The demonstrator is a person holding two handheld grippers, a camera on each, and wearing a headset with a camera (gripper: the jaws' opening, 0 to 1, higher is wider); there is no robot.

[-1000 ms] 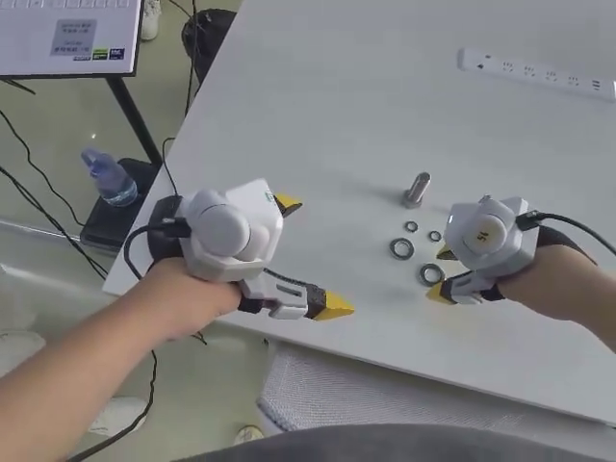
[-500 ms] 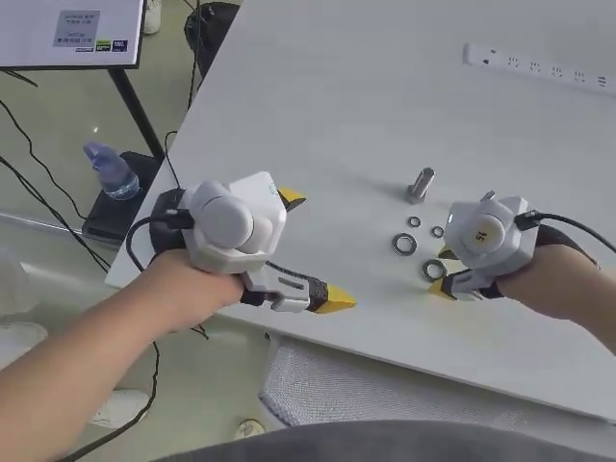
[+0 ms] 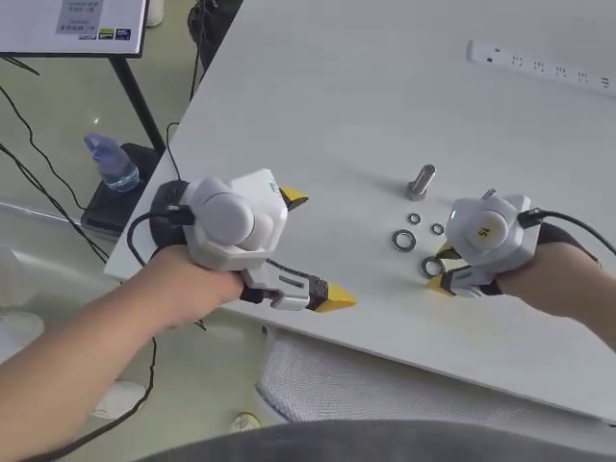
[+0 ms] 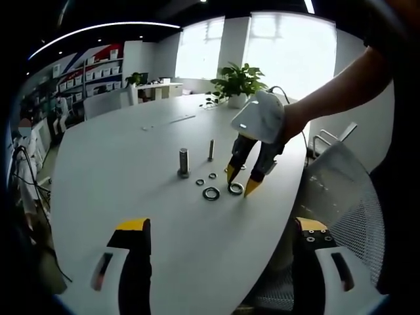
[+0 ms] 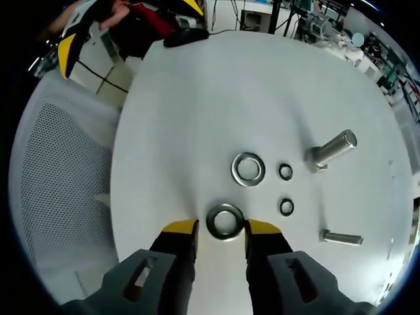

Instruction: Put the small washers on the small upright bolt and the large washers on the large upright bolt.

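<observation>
Lying flat on the white table [image 3: 318, 106], a large washer [image 5: 225, 221] rests between the yellow tips of my right gripper [image 5: 222, 231]. The jaws are drawn in close on both sides, and a thin gap still shows on one side. The head view has that washer [image 3: 432, 267] and right gripper [image 3: 441, 269] near the table's front edge. Beyond lie a second large washer [image 5: 248, 168] and two small washers [image 5: 285, 172] [image 5: 286, 207]. The large bolt [image 3: 421, 181] and the thin small bolt [image 5: 341, 237] stand upright. My left gripper [image 3: 316, 250] hovers wide open and empty at the left.
A white power strip [image 3: 539, 69] lies at the far right of the table. Past the left edge are a water bottle [image 3: 111, 162], cables and a monitor stand [image 3: 130, 96]. A mesh chair [image 3: 318, 385] sits below the front edge.
The head camera has drifted slightly. My right gripper has settled a little closer around the large washer. The left gripper has barely moved.
</observation>
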